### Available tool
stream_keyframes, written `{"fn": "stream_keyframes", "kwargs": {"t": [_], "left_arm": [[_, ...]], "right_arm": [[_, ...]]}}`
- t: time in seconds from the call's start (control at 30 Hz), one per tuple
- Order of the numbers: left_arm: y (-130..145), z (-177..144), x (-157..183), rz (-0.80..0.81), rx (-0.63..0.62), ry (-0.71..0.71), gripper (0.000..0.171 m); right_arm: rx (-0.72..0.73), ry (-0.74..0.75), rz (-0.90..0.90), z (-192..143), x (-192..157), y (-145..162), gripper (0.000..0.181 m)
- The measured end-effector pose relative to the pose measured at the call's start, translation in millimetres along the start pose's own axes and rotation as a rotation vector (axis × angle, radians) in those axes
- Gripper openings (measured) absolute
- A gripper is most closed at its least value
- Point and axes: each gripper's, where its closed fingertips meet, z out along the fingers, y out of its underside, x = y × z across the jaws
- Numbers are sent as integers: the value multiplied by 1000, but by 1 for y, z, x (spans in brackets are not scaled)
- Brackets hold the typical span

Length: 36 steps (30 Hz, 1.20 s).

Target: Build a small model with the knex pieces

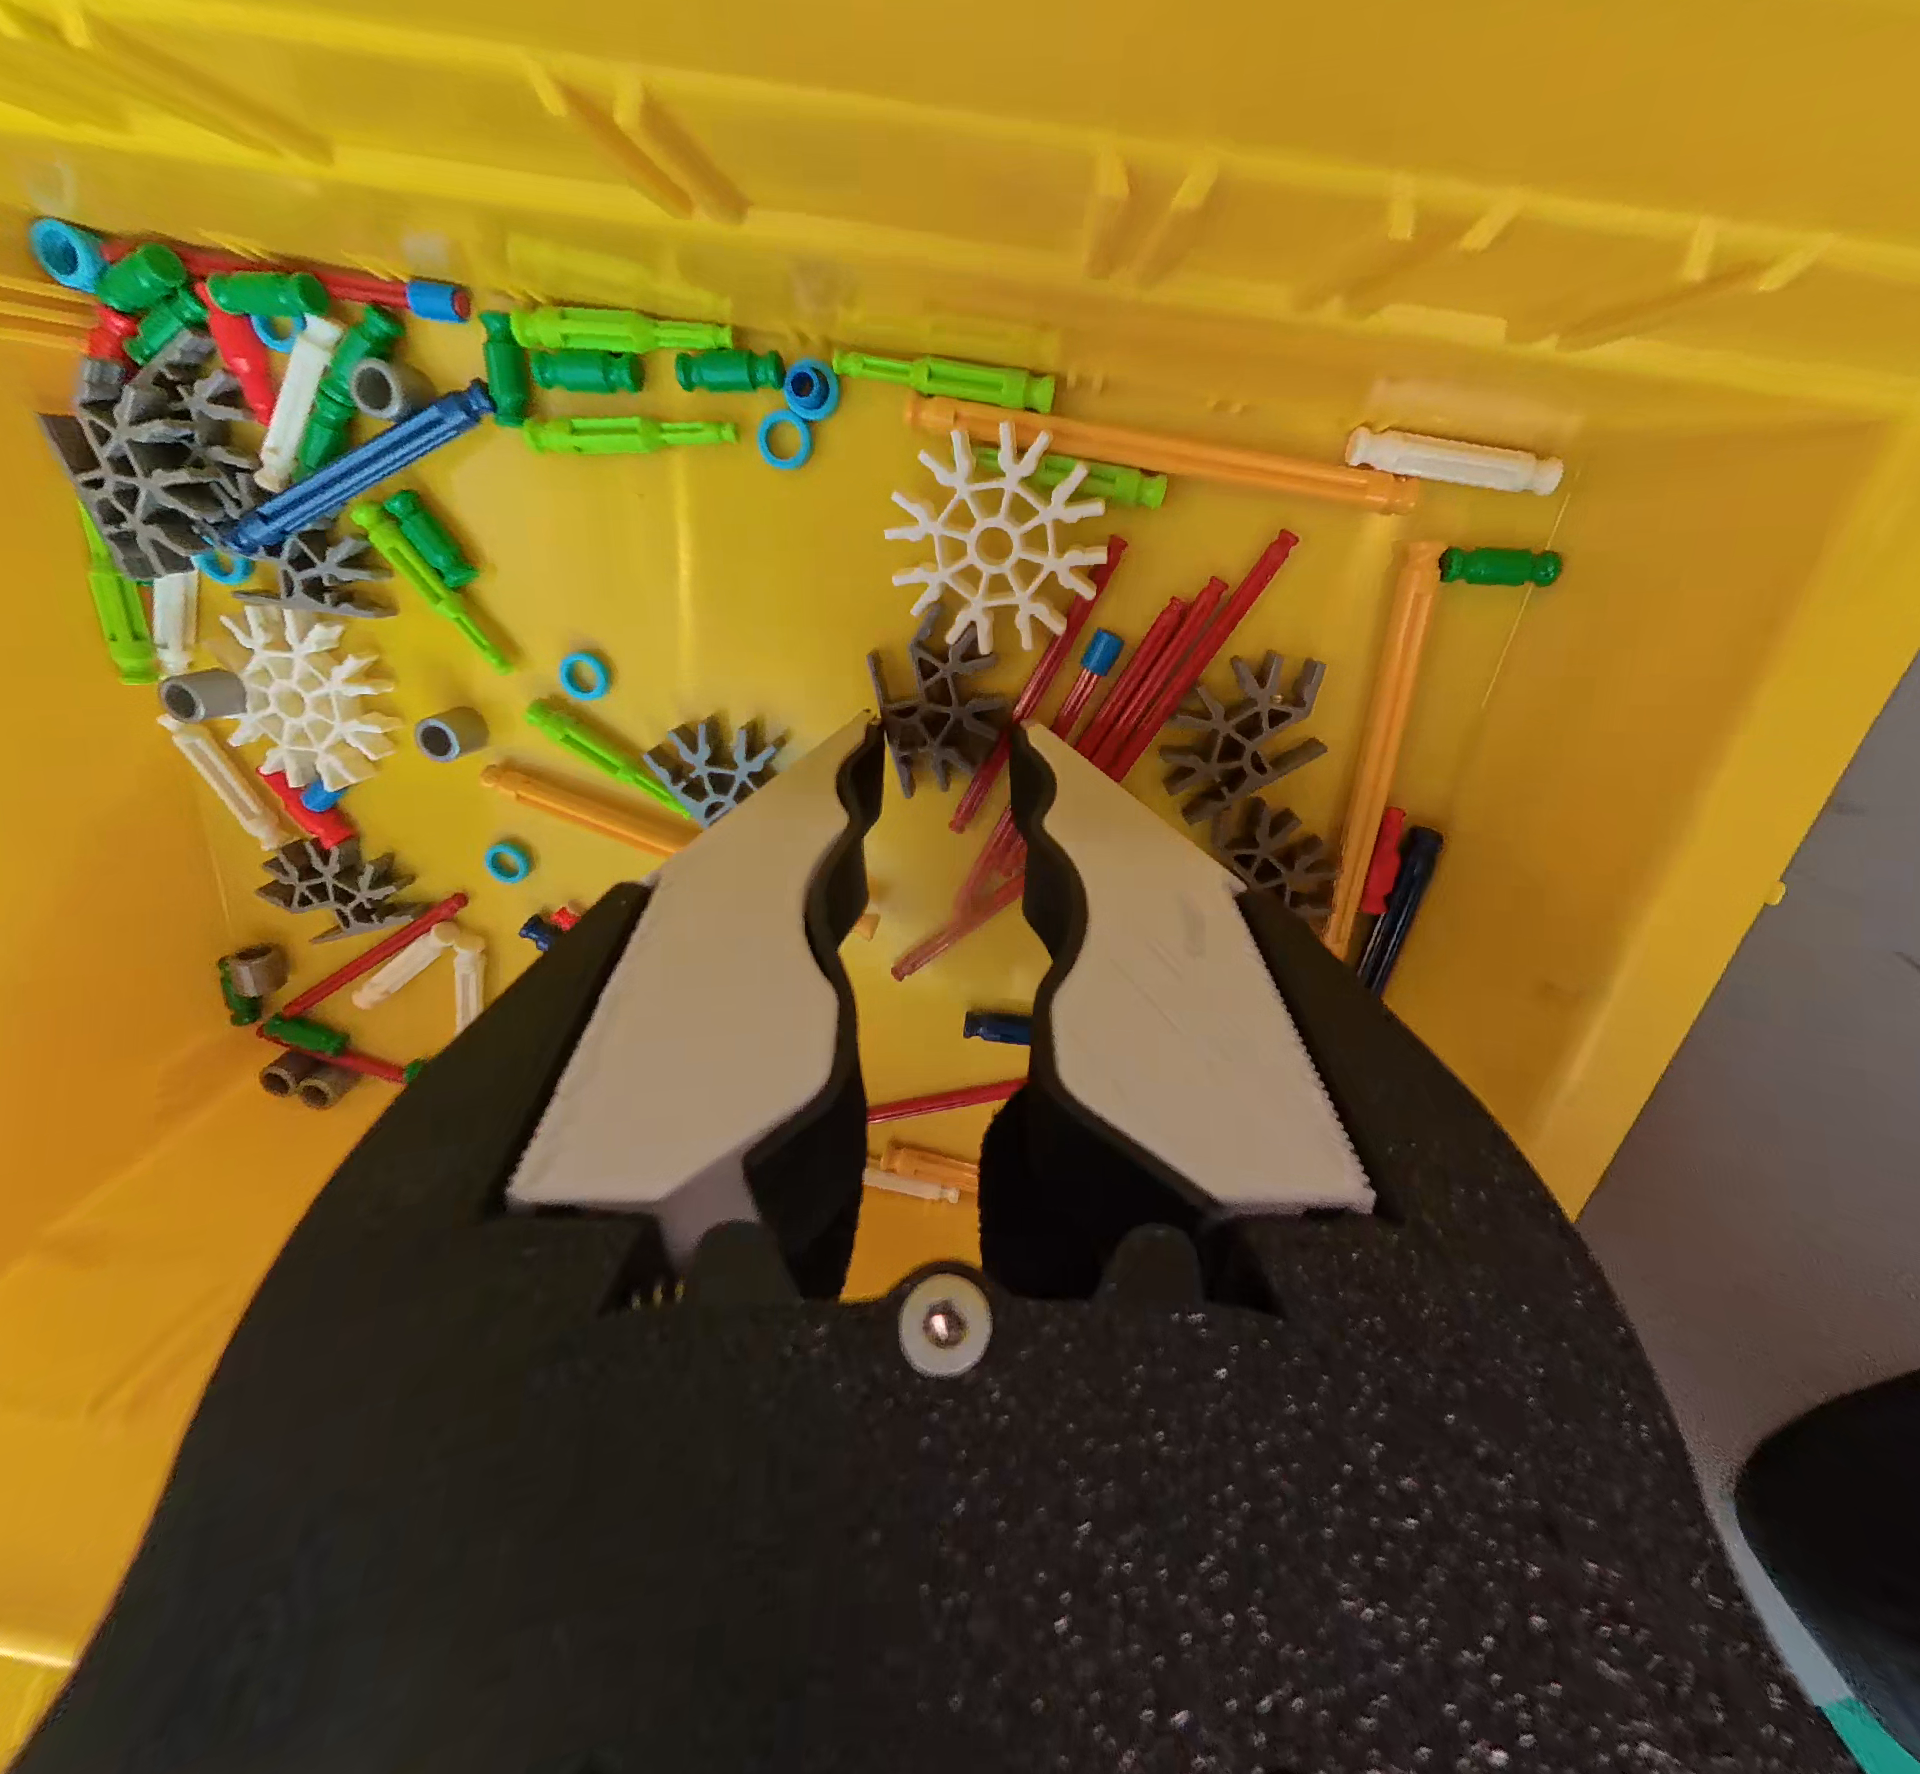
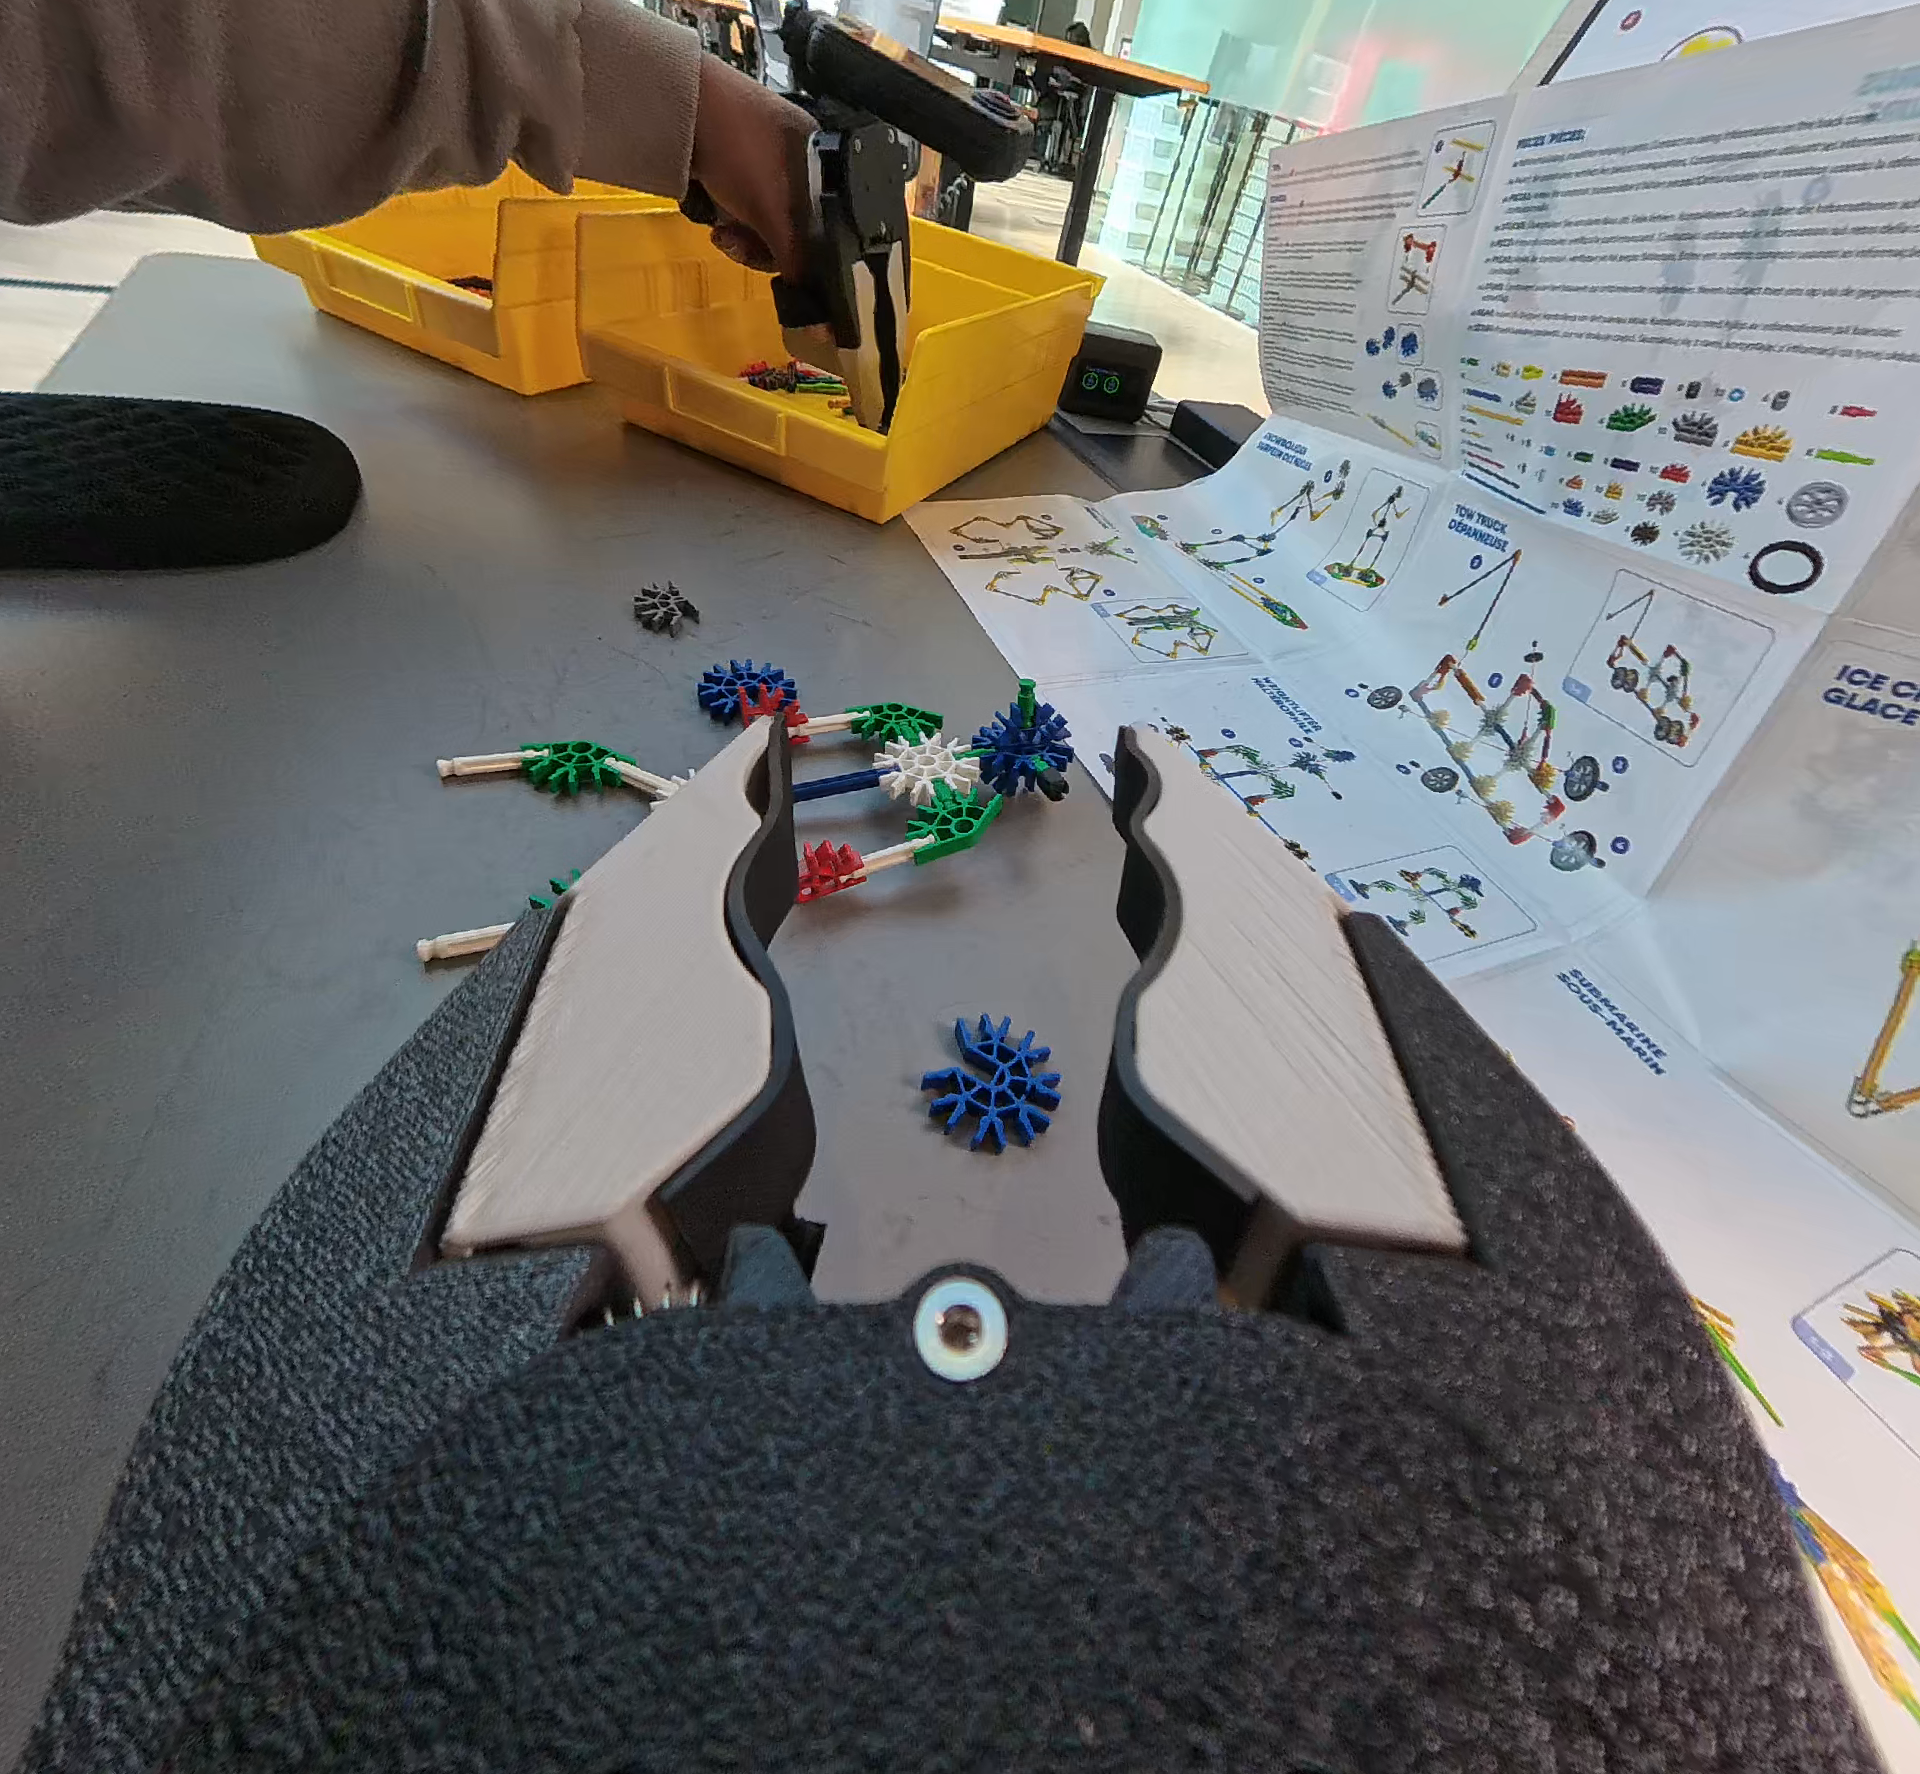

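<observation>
The left gripper (image 1: 945,737) is parted inside the yellow bin (image 1: 727,581), its tips on either side of a grey connector (image 1: 935,701) just below a white snowflake connector (image 1: 992,540) and beside red rods (image 1: 1143,664). The right gripper (image 2: 951,737) hangs wide apart and empty above the grey table (image 2: 260,789), a loose blue connector (image 2: 992,1080) lying between its fingers, the rod-and-connector assembly (image 2: 925,768) just ahead, a printed instruction sheet (image 2: 1558,633) to its right

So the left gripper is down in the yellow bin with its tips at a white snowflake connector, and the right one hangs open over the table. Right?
Not quite. In the left wrist view the left gripper is down in the yellow bin, but its tips are at a grey connector; the white snowflake connector lies beyond it. The right gripper does hang open over the table.
</observation>
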Motion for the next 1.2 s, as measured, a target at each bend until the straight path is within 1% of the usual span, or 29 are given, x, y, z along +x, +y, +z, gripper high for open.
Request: {"fn": "stream_keyframes", "kwargs": {"t": [0.2,0.27,0.5,0.63,0.77,0.83,0.9,0.97,1.07,1.13,1.2], "left_arm": [[-3,1,0,-44,19,52,20],[-2,0,0,-50,20,63,17],[5,-6,-4,-42,28,33,16],[1,-23,-9,-34,83,-9,15],[-13,-59,-2,6,203,-60,15],[-26,-87,19,62,304,-78,15],[-39,-114,57,138,408,-61,15],[-50,-132,103,228,496,-37,15],[-60,-135,178,331,592,63,15],[-66,-126,224,368,653,136,15],[-75,-114,269,379,718,238,15]], "right_arm": [[-24,0,-19,2,-2,3,60],[-24,3,-18,1,-2,3,59],[-28,9,-20,2,-2,3,58],[-31,13,-20,1,-1,3,57],[-26,19,-19,0,0,2,57],[-24,21,-20,0,1,2,57],[-23,19,-19,0,0,2,57],[-23,13,-17,1,-1,2,57],[-28,3,-24,3,-5,2,57],[-31,-7,-32,4,-8,1,57],[-27,-24,-37,5,-13,-1,52]]}}
